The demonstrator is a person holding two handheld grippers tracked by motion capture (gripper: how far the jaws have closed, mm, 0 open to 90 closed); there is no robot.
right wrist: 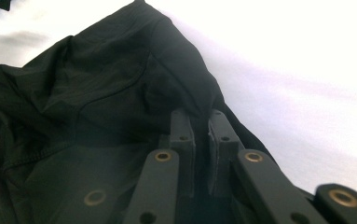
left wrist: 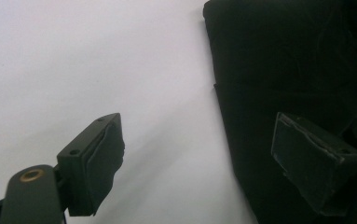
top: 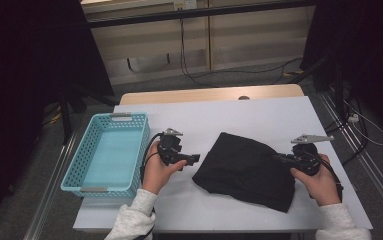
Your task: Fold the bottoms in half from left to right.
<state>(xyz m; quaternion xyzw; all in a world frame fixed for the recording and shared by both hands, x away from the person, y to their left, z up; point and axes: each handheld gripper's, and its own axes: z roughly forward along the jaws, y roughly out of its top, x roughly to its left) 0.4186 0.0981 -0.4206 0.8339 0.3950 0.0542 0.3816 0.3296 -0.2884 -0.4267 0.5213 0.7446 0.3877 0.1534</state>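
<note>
A black cloth point(top: 244, 167) lies folded and rumpled on the white table point(top: 259, 115), right of centre. My left gripper point(top: 195, 159) hovers just off the cloth's left edge, jaws open wide. In the left gripper view, one of the left gripper's point(left wrist: 199, 149) pads is over bare table and the other over the cloth point(left wrist: 283, 60), with nothing between them. My right gripper point(top: 279, 158) sits at the cloth's right edge. In the right gripper view, the right gripper's point(right wrist: 202, 126) jaws are nearly together, pinching a fold of the cloth point(right wrist: 97, 93).
A light blue plastic basket point(top: 79, 170) stands empty on the table's left side, close to my left hand. Bare table stretches behind the cloth to the far edge. Cables run across the floor beyond the table.
</note>
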